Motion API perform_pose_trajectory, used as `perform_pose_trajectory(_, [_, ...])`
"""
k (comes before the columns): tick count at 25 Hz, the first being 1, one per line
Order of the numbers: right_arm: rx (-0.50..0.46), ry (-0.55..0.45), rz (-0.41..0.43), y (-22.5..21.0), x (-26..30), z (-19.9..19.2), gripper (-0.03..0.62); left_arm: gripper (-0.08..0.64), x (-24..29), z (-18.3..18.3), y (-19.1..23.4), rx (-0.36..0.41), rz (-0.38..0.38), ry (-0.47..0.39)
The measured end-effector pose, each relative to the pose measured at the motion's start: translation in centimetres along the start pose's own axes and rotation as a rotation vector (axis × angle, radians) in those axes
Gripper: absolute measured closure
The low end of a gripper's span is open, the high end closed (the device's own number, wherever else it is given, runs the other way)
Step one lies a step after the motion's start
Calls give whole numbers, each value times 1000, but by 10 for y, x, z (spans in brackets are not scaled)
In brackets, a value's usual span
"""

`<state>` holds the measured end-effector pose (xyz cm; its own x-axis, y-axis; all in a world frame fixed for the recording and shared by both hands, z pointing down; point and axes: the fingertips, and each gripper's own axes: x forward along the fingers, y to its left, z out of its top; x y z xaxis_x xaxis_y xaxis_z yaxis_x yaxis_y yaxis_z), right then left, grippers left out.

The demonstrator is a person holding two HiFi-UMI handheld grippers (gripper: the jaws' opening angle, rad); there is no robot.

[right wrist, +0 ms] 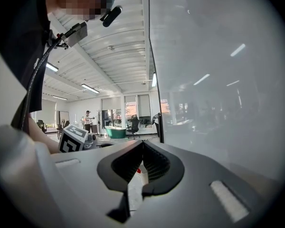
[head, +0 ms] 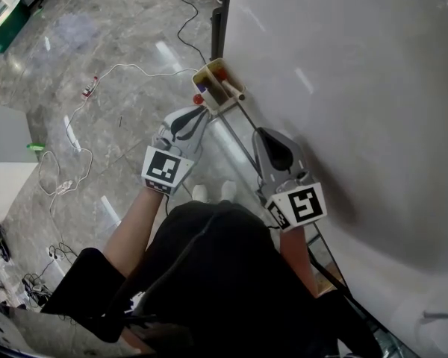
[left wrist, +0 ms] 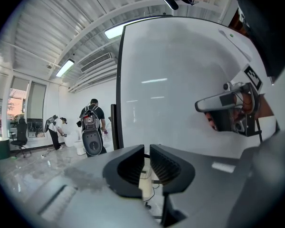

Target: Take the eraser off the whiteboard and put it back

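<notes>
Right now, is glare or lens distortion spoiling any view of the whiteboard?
Head view: faint light streaks on the glossy white whiteboard, a soft shadow lower down, nothing washed out. Left gripper view: fisheye bows its dark edge, ceiling-light reflections cross it. Right gripper view: it mirrors the room, dim and hazy.

whiteboard (head: 358, 66), 2 o'clock: plain white | floor (head: 119, 43), 10 o'clock: grey, marble-veined | left gripper (head: 200, 112), right gripper (head: 260, 134): grey shells, black pads, black-and-white square-marker cubes | tray (head: 209, 88), 12 o'clock: tan
</notes>
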<state>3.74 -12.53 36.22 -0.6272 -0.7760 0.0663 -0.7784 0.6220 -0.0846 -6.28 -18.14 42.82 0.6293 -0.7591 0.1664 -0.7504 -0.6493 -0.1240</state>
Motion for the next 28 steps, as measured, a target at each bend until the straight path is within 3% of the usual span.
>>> perform_pose_trajectory(15, [-2,13,-24,-9,-1,0,583,316,23,-15,4,58,-17,69])
perform_pose_trajectory(28, [-5,42,-48,-18,-3,-5,583,232,48,-31,10,111,-28,123])
